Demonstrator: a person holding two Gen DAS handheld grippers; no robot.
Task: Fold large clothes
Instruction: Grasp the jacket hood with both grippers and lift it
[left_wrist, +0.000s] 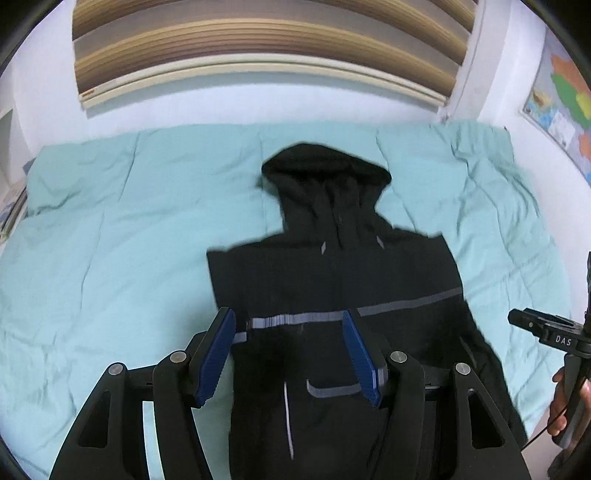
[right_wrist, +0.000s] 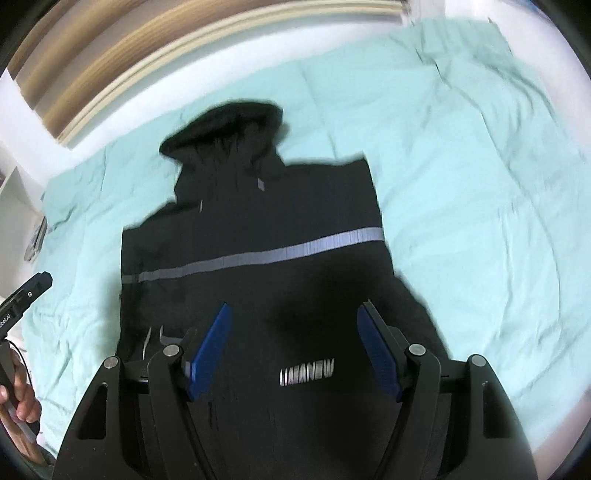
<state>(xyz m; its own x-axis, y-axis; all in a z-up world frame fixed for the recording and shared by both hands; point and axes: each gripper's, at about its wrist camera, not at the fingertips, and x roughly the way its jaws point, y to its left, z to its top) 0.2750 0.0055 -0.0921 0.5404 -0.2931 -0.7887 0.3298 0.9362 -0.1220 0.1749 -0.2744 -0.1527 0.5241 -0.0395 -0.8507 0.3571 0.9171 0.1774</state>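
A black hooded jacket (left_wrist: 332, 277) with a grey reflective stripe lies flat on a light teal bedspread (left_wrist: 110, 221), hood pointing away, sleeves folded in. My left gripper (left_wrist: 290, 321) is open and empty, hovering over the jacket's lower left part. The jacket also shows in the right wrist view (right_wrist: 258, 229), with white lettering near its lower part. My right gripper (right_wrist: 295, 314) is open and empty above the jacket's lower right part. Each gripper appears at the edge of the other's view, the right one at the far right (left_wrist: 546, 328) and the left one at the far left (right_wrist: 26, 295).
The bedspread (right_wrist: 461, 166) extends wide to both sides of the jacket. A striped headboard or blind (left_wrist: 258, 48) runs along the far wall. A colourful map (left_wrist: 561, 96) hangs on the right wall. A shelf edge (right_wrist: 14, 184) stands at the left.
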